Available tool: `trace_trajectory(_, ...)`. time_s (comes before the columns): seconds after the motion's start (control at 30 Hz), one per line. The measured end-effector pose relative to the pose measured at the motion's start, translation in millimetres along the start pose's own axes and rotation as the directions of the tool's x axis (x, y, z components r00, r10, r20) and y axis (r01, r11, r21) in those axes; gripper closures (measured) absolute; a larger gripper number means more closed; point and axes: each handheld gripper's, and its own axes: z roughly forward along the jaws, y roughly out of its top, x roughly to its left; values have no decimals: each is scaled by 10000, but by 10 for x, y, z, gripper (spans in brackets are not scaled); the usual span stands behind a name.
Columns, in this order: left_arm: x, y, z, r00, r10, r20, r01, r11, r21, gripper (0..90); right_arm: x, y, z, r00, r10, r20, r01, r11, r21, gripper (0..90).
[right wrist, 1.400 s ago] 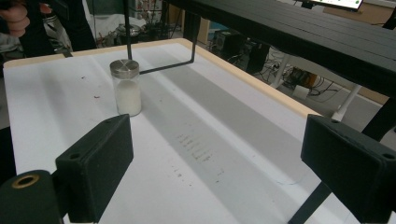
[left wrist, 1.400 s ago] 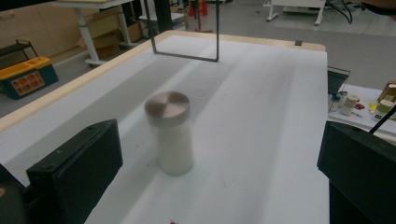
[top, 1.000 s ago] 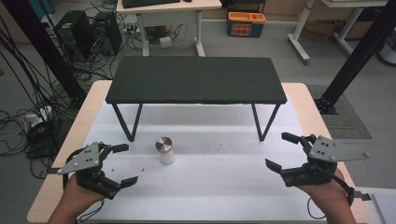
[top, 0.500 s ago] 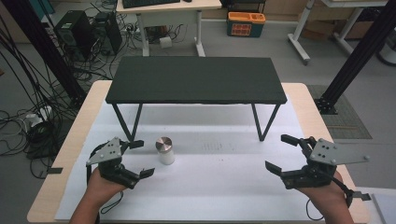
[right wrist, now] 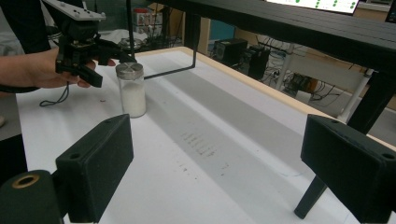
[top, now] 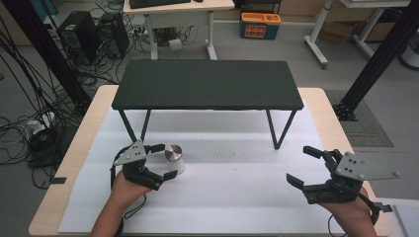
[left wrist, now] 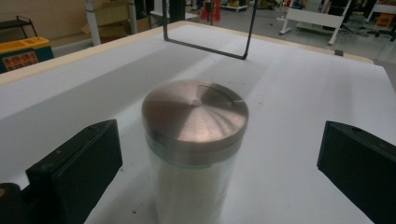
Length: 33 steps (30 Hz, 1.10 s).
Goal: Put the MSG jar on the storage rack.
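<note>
Lab floor with cables and desks behind; my worktop (top: pixel 316 106) carries a white sheet and a low black shelf (top: pixel 207 84) on thin legs. Right gripper (top: pixel 309 168) sits wide open, well apart at the near right. Left gripper (top: pixel 160 160) is wide open too, jaws flanking the jar (left wrist: pixel 195 154) without touching. Jar stands upright, steel lid on, white powder inside, near left, in front of the shelf. I judge the left gripper nearer; nothing blocks a close.
</note>
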Motion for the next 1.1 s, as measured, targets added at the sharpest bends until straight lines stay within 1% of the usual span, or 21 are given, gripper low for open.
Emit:
trace_trajectory(0.03,11,1,44,10000,-31,5,31,10000,83,2,4,-7,-14,10000,9,14,-9,10000,-7,88)
trace_trajectory(0.1,14,6,73,10000,-16,-46,17,9999,161,2,9,-17,-28,10000,24,28,-24,10000,-22,89)
trace_trajectory(0.27,11,-4,114,9997,-116,-194,120,9997,212,4,19,-39,-55,9999,61,79,-61,10000,-27,89)
trace_trajectory(0.37,16,-1,133,9998,-3,-212,9,9996,273,23,25,-55,-72,9999,89,127,-88,10000,-37,90)
trace_trajectory(0.4,17,-4,137,9998,9,-210,-4,9997,260,50,26,-60,-78,9999,91,142,-90,9999,-45,91)
trace_trajectory(0.43,42,-4,158,10000,48,-78,-46,9995,316,85,30,-63,-88,9998,107,169,-106,9999,-43,91)
trace_trajectory(0.47,42,-4,158,10000,48,-78,-46,9995,316,110,30,-63,-88,9998,107,169,-106,9999,-43,91)
trace_trajectory(0.5,43,-5,166,10000,56,-58,-54,9994,333,110,33,-66,-95,9998,100,189,-99,9999,-40,92)
trace_trajectory(0.57,49,6,193,9999,165,27,-166,9988,462,144,36,-66,-105,9997,104,217,-103,9999,-33,93)
trace_trajectory(0.6,43,15,200,9996,276,-3,-275,9981,552,229,45,-65,-117,9996,98,272,-97,9999,-34,94)
trace_trajectory(0.63,37,19,204,9995,325,-36,-322,9975,625,229,45,-65,-117,9996,98,272,-97,9999,-34,94)
trace_trajectory(0.67,35,8,210,9996,276,-72,-271,9978,603,271,47,-66,-123,9995,99,288,-98,9999,-47,94)
trace_trajectory(0.7,36,3,211,9996,259,-91,-253,9979,600,292,51,-66,-127,9995,89,303,-87,9999,-61,95)
trace_trajectory(0.73,9,-18,199,9991,275,-320,-258,9982,542,354,58,-63,-132,9994,90,327,-88,9999,-60,96)
trace_trajectory(0.77,9,-18,199,9991,275,-320,-258,9982,542,413,58,-63,-132,9994,90,327,-88,9999,-60,96)
trace_trajectory(0.8,0,-23,184,9986,300,-427,-277,9982,528,413,63,-61,-135,9994,75,337,-73,10000,-64,96)
trace_trajectory(0.83,-3,-12,175,9978,493,-447,-467,9972,585,427,72,-56,-138,9993,63,360,-60,10000,-63,97)
trace_trajectory(1.03,-38,46,186,9964,691,-497,-650,9947,802,429,83,-60,-135,9993,51,377,-48,10000,-82,97)
trace_trajectory(1.07,-54,61,185,9958,775,-496,-731,9937,851,429,87,-63,-128,9993,69,373,-66,9999,-80,97)
trace_trajectory(1.1,-69,109,181,9946,985,-334,-947,9904,1007,429,88,-63,-126,9993,74,369,-71,9999,-78,97)
